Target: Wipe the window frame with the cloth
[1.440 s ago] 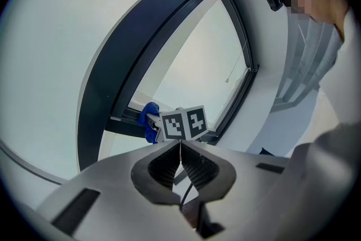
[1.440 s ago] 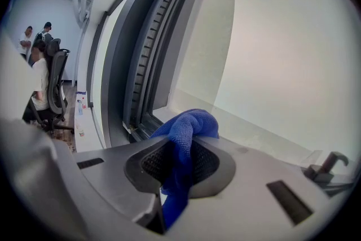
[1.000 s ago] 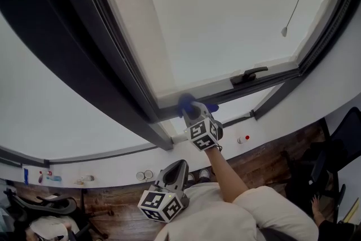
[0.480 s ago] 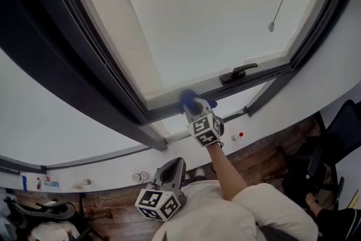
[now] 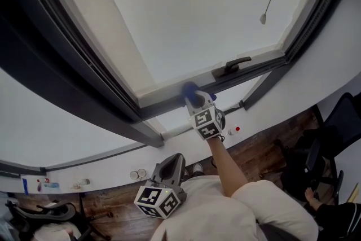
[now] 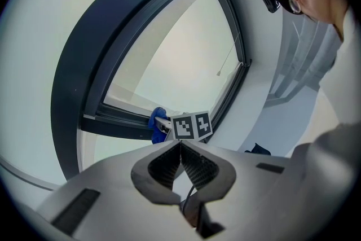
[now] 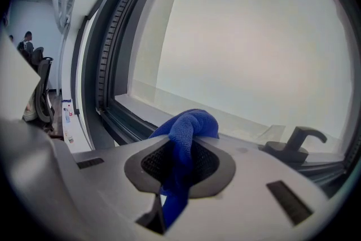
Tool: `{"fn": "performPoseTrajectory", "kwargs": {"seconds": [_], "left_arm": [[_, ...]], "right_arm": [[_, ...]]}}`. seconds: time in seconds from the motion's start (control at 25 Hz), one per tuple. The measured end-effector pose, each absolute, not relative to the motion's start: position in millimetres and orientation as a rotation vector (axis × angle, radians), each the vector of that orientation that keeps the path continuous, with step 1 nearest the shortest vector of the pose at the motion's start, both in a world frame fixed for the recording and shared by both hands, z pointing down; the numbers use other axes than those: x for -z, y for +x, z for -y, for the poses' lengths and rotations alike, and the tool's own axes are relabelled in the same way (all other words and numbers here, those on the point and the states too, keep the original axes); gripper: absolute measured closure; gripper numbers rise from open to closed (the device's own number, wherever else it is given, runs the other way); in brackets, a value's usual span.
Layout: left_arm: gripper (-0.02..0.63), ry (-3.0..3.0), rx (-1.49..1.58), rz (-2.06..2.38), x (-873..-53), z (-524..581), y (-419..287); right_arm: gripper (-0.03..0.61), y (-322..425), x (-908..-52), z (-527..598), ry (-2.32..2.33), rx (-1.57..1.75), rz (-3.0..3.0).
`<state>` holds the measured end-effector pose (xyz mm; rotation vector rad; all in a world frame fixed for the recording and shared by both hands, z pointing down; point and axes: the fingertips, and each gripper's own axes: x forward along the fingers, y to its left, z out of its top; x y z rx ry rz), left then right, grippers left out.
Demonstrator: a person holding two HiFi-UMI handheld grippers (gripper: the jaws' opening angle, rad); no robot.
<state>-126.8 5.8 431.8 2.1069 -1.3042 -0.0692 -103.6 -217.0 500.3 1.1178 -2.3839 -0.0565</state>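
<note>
The cloth [image 7: 189,126] is a deep blue, nubbly-woven piece, bunched into a rounded wad that bulges up and forward out of the right gripper [image 7: 179,162]. The gripper's jaws are clamped on the cloth, and a narrow tail of the fabric hangs down between them toward the camera. Seen from the head view, the wad [image 5: 192,92] sits at the very tip of the right gripper [image 5: 197,101], against the dark lower rail of the window frame [image 5: 163,107]. The black window handle [image 5: 231,65] lies further along that rail to the gripper's right. The left gripper [image 5: 172,166] hangs low by the person's torso, well apart from the frame, its jaws pressed together on nothing [image 6: 180,163]. The gripper's body covers the exact spot where cloth meets rail, so contact cannot be confirmed from above. In the right gripper view the wad blocks the sill just ahead of it. The tail's end drops out of sight below the jaws, and the frame's upper corners run off the picture.
</note>
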Motion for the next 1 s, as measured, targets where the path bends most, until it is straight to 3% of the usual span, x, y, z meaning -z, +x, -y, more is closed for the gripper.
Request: {"fn": "performPoseTrajectory", "kwargs": {"seconds": [1.0], "left_arm": [[0.603, 2.151, 0.048, 1.237, -434, 17, -99]], "right_arm": [[0.520, -40, -502, 241, 1.253, -0.007, 2.343]]}}
